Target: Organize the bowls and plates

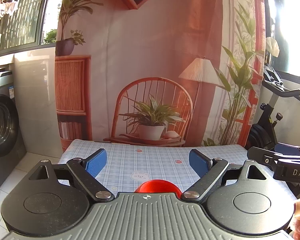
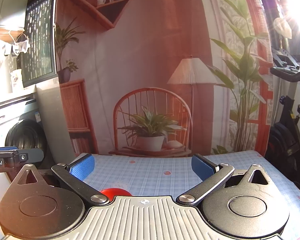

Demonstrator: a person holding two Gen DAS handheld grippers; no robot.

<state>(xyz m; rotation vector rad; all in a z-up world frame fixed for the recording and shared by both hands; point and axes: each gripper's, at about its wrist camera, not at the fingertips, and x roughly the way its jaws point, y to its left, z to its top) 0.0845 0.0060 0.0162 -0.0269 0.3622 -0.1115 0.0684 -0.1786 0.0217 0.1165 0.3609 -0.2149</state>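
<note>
Red bowl (image 1: 157, 186) low behind both grippers' spread, empty jaws, on checked tablecloth (image 1: 150, 160).

On the body of the right gripper (image 1: 290, 170), seen at the right edge of the left wrist view, the white letters "DAS" can be read; the rest is cut off. On the left gripper (image 2: 2, 163), seen in the right wrist view, "oot.AI" is printed. Other labels are too blurred to be read.

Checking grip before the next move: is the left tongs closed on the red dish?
No. In the left wrist view the left tongs stand wide open above the tablecloth, and the red dish sits untouched below them.
</note>
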